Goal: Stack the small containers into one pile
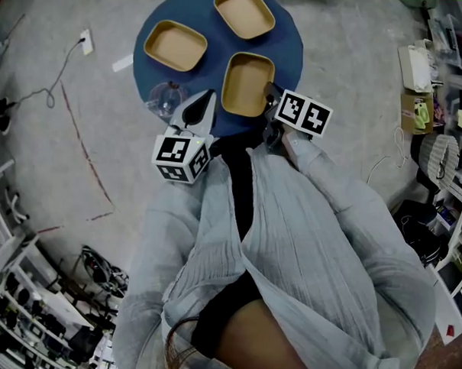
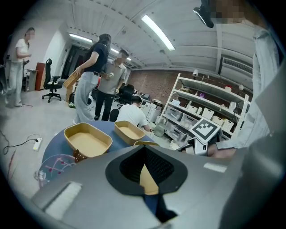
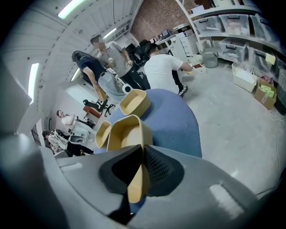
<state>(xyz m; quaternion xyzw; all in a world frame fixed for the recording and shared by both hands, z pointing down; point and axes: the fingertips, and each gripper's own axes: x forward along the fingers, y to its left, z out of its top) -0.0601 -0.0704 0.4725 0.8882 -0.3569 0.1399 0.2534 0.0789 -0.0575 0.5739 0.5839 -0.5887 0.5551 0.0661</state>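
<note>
Angling steeply down, right gripper (image 3: 143,154) pinches nearest container (image 3: 127,132) (rim only).

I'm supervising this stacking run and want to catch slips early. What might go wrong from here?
1. The right gripper pinches the nearest container by one thin wall only; lifted, it may swing or slip.
2. The clear item sits by the table edge near the left gripper and may get knocked.

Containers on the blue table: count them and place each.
3. The far container sits at the table's far edge, the left container at its left, the near container closest to the person, its wall clamped in the right gripper. None looks hidden.
</note>
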